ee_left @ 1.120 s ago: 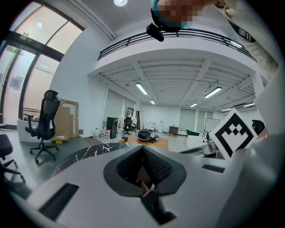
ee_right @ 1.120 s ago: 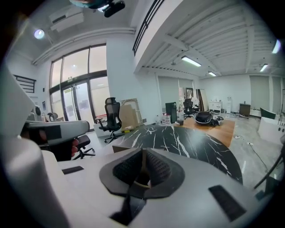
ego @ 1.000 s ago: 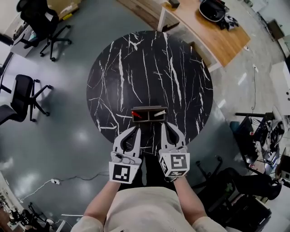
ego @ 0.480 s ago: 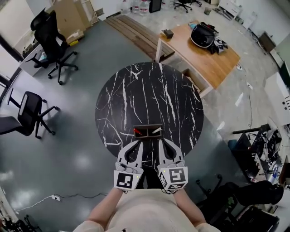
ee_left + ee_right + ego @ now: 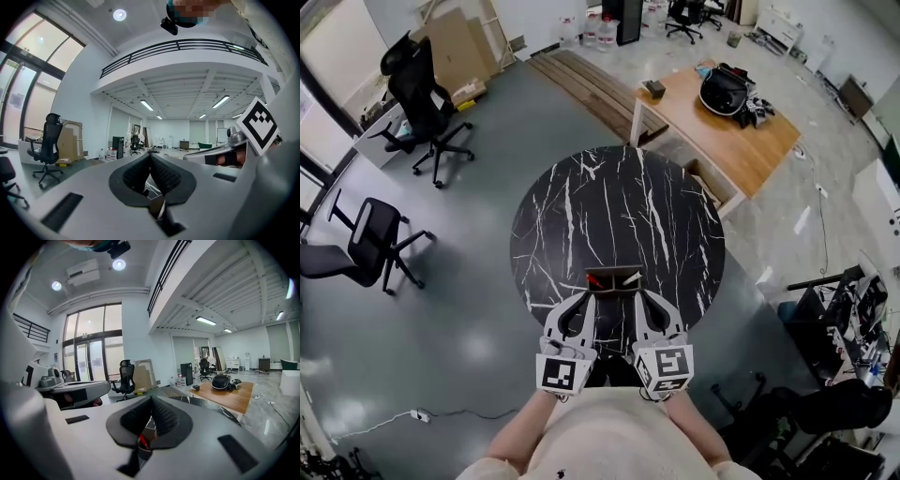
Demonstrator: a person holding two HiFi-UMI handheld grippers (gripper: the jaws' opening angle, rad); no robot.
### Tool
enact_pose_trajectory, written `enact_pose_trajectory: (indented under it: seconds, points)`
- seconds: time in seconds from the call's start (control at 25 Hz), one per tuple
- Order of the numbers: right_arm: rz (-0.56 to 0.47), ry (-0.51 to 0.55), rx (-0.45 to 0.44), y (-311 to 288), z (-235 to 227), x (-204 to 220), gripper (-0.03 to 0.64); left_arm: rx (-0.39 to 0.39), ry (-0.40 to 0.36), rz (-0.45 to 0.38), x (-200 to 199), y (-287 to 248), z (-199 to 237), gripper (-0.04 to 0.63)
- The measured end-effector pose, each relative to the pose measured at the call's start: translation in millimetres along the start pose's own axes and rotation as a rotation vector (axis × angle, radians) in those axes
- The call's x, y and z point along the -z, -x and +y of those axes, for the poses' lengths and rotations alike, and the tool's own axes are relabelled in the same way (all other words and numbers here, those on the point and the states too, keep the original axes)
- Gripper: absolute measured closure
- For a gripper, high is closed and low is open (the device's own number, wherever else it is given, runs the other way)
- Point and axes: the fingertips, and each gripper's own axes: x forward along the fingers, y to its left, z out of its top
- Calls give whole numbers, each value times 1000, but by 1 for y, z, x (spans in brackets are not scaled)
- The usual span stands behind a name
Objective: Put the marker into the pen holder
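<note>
A dark rectangular pen holder (image 5: pixel 615 271) stands on the near part of the round black marble table (image 5: pixel 609 206). A red marker (image 5: pixel 594 280) lies in its left side and a white item (image 5: pixel 630 277) in its right. My left gripper (image 5: pixel 584 299) and right gripper (image 5: pixel 639 298) sit side by side just short of the holder, both shut with nothing between the jaws. In the left gripper view the left gripper (image 5: pixel 150 155) has its pads pressed together. In the right gripper view the right gripper (image 5: pixel 151 398) is the same, and the red marker (image 5: pixel 142 441) shows below the pads.
A wooden desk (image 5: pixel 750 131) with a black bag (image 5: pixel 727 92) stands behind the table on the right. Office chairs (image 5: pixel 420 86) (image 5: pixel 364 246) and cardboard (image 5: pixel 455 47) are at the left. Cluttered equipment (image 5: pixel 844 300) lies at the right edge. A cable (image 5: pixel 422 412) runs over the floor.
The head view has pulled up and back, so the table and holder look smaller and more of the room shows. Both grippers stay shut, just short of the holder.
</note>
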Motion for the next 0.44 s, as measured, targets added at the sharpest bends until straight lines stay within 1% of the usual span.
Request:
enact_pose_trajectory:
  seconds: [0.2,0.44]
  points:
    - [9,8,-1,1,2,-1,601,-4,-8,-19,-7,-2,4,584]
    - [30,50,-9,0,3,-4,601,-3,0,-42,-11,-4,5,584]
